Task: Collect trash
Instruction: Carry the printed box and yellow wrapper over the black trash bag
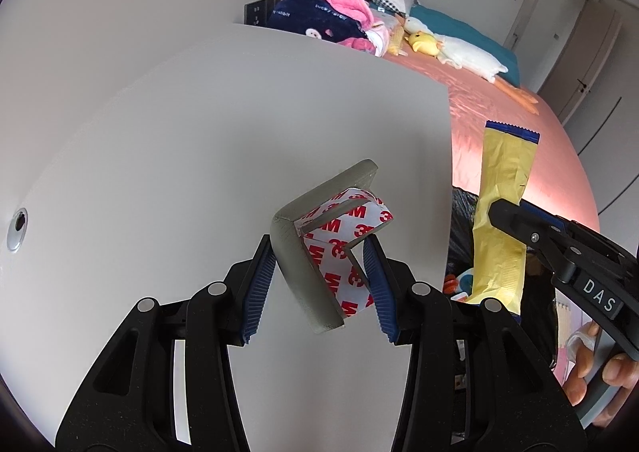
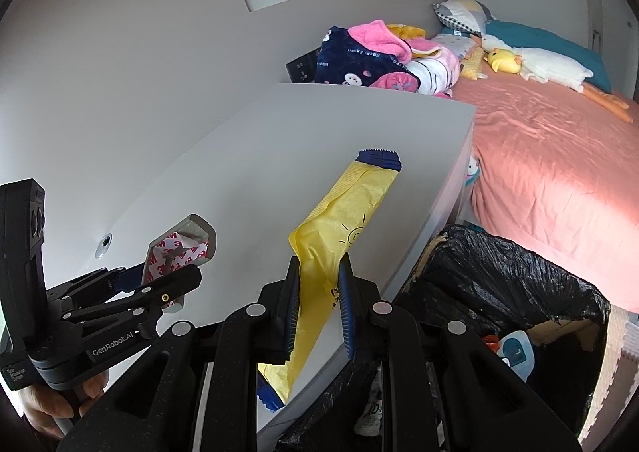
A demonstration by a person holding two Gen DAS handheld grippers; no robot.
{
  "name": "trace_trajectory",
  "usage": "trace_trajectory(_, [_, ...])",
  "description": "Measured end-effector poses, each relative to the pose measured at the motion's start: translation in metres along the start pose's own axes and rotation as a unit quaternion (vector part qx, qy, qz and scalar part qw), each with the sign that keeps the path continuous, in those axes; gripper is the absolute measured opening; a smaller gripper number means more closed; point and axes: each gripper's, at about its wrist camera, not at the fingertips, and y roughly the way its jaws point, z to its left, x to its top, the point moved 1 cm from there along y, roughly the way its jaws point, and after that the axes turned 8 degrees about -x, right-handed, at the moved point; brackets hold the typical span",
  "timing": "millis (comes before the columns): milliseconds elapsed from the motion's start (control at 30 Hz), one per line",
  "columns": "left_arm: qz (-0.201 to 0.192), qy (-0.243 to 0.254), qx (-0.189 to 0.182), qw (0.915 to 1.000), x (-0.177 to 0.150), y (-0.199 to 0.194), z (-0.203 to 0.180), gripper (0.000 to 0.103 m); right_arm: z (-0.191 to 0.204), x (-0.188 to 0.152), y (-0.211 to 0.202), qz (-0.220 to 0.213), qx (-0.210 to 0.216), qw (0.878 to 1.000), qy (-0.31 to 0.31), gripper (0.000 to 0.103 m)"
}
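Left wrist view shows the left gripper (image 1: 319,272) closed around a grey corner guard (image 1: 315,248). This is a foam angle piece, and its inner faces are covered with white backing paper printed with red "3M" marks. The blue ribbed pads (image 1: 255,288) press on both sides of it, and it is held in the air above the white table top (image 1: 159,132). A round metal-ringed hole (image 1: 16,226) is in the table far to the left.

In the right wrist view, the right gripper (image 2: 319,292) is clamped on a long yellow wrapper (image 2: 343,208) with dark blue serrated ends. The pads (image 2: 346,304) pinch the wrapper in its lower half. The upper end stands up and away over the table edge, and the lower end hangs down below the fingers. The same wrapper appears upright at the right side of the left wrist view.

Just right of the table, low beside its edge, stands a bin with a black trash bag (image 2: 511,276). Some packaging is already inside. Behind it is a bed with a pink sheet (image 2: 559,156). A pile of navy and pink clothes (image 2: 359,60), a yellow duck toy (image 2: 503,60) and a white goose plush (image 2: 555,66) lie at the far end.
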Motion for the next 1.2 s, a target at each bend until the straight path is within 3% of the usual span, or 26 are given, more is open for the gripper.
trace_trajectory(1200, [0.041,0.103,-0.057,0.9922,-0.021,0.036,-0.133,0.046,-0.121,-0.045,-0.064,-0.030,-0.072,0.993,0.086,0.020])
